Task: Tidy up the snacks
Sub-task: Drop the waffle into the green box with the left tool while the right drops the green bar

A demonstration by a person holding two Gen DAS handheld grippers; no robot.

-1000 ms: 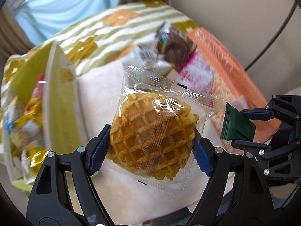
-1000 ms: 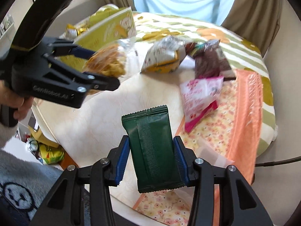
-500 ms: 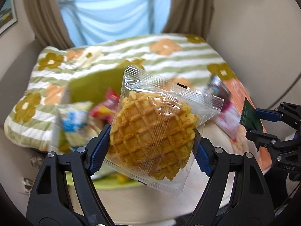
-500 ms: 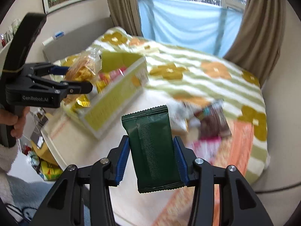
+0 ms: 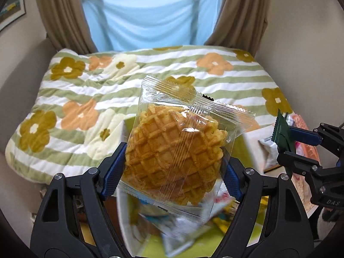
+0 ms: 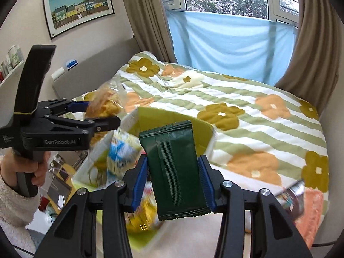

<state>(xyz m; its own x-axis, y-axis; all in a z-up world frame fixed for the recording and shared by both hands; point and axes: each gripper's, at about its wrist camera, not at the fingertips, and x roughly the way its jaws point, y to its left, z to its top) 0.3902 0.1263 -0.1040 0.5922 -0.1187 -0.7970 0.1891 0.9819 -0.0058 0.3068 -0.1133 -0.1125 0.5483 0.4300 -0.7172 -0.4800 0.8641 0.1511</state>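
Note:
My left gripper [image 5: 172, 169] is shut on a clear-wrapped waffle [image 5: 174, 157], held in the air over a yellow-green snack box [image 5: 243, 148]. That gripper [image 6: 103, 116] and the waffle [image 6: 105, 105] also show at the left of the right wrist view, gripped by a hand [image 6: 38, 167]. A dark green snack packet [image 6: 175, 172] stands upright between the blue pads of my right gripper [image 6: 174, 182], which is shut on it above the box [image 6: 197, 129]. In the left wrist view the right gripper [image 5: 286, 144] and the green packet [image 5: 281, 131] sit at the right edge.
The box holds several bright, blurred snack packs [image 6: 120, 154]. More packets [image 6: 294, 195] lie on an orange cloth [image 6: 314, 212] at the lower right. A bed with a green-striped flowered quilt [image 6: 247, 116] fills the background, with curtains and a blue sheet behind.
Both grippers have risen and swung left, away from the loose packets on the orange cloth, and now hang over the yellow-green box. Each still holds its snack.

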